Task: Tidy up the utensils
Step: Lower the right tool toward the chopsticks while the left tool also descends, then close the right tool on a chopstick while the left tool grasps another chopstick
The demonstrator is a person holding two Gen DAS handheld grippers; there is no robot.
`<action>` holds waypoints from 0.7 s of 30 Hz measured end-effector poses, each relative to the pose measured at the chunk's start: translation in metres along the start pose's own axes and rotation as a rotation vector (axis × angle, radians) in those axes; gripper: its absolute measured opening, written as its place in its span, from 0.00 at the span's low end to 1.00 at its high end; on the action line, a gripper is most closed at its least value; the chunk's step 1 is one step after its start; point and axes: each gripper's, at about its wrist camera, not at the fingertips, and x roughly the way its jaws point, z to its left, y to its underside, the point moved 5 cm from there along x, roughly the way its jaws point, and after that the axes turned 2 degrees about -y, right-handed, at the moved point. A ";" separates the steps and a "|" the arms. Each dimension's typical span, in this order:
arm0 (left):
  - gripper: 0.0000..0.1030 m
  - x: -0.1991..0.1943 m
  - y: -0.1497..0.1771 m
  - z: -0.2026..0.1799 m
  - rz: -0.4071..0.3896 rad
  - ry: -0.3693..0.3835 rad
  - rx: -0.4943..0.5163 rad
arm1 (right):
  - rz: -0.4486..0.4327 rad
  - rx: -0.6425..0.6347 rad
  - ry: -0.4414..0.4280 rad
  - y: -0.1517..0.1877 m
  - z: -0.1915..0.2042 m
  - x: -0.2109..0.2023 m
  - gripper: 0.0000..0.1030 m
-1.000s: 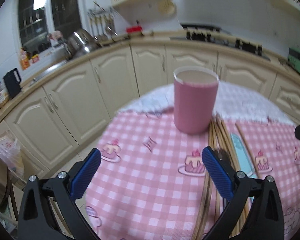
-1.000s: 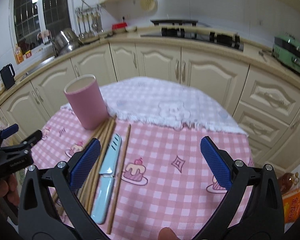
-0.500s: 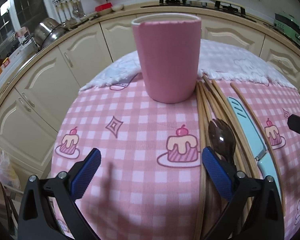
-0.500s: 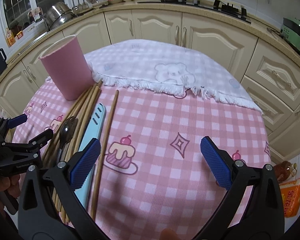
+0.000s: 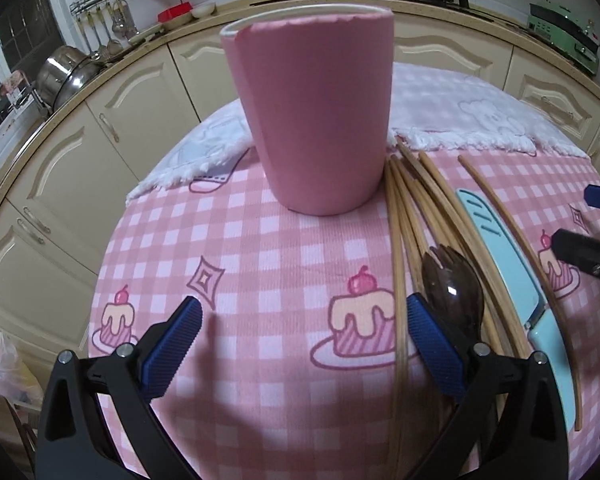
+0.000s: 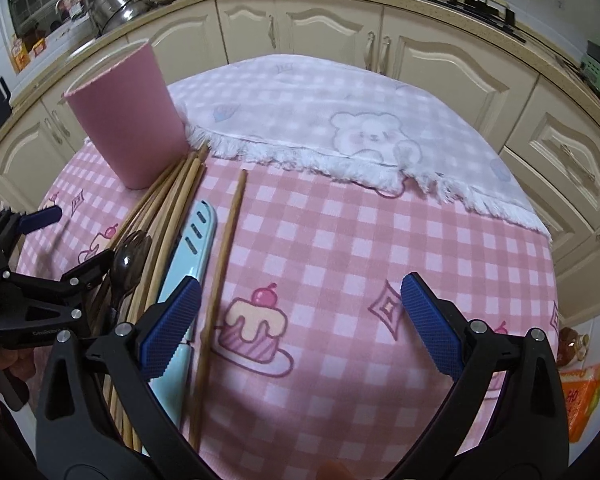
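A tall pink cup (image 5: 312, 112) stands upright on the pink checked tablecloth; it also shows in the right wrist view (image 6: 130, 114). To its right lie several wooden chopsticks (image 5: 410, 208), a dark spork (image 5: 452, 292) and a light blue sheathed knife (image 5: 504, 264). One chopstick (image 6: 222, 264) lies apart, right of the knife (image 6: 188, 256). My left gripper (image 5: 304, 350) is open and empty, low over the cloth in front of the cup, its right finger beside the spork. My right gripper (image 6: 300, 326) is open and empty above the cloth, its left finger over the knife.
A white fringed bear cloth (image 6: 340, 120) covers the far part of the round table. Cream kitchen cabinets (image 6: 440, 60) curve around behind it. A steel pot (image 5: 66, 76) sits on the counter at left. An orange packet (image 6: 584, 396) lies on the floor past the table's right edge.
Both grippers have moved forward and down toward the table. The cup and utensils now look closer and larger. Both grippers stay open and empty.
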 end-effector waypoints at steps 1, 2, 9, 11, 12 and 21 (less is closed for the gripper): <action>0.96 0.000 -0.002 0.000 -0.003 -0.004 0.012 | 0.010 -0.003 0.002 -0.002 0.002 0.004 0.95; 0.95 0.001 -0.004 -0.002 -0.008 -0.011 0.029 | 0.019 -0.005 -0.001 -0.003 0.003 0.007 0.94; 0.88 0.005 -0.016 -0.009 0.005 0.035 0.063 | 0.072 -0.067 0.011 -0.010 0.017 0.024 0.65; 0.76 0.007 -0.020 -0.011 0.015 0.072 0.065 | 0.074 -0.074 -0.004 -0.011 0.021 0.023 0.48; 0.73 0.008 -0.023 -0.012 0.018 0.086 0.072 | 0.078 -0.085 -0.009 -0.012 0.024 0.023 0.36; 0.06 0.002 -0.026 -0.039 0.023 0.186 0.151 | 0.059 -0.068 -0.144 -0.015 0.039 0.025 0.06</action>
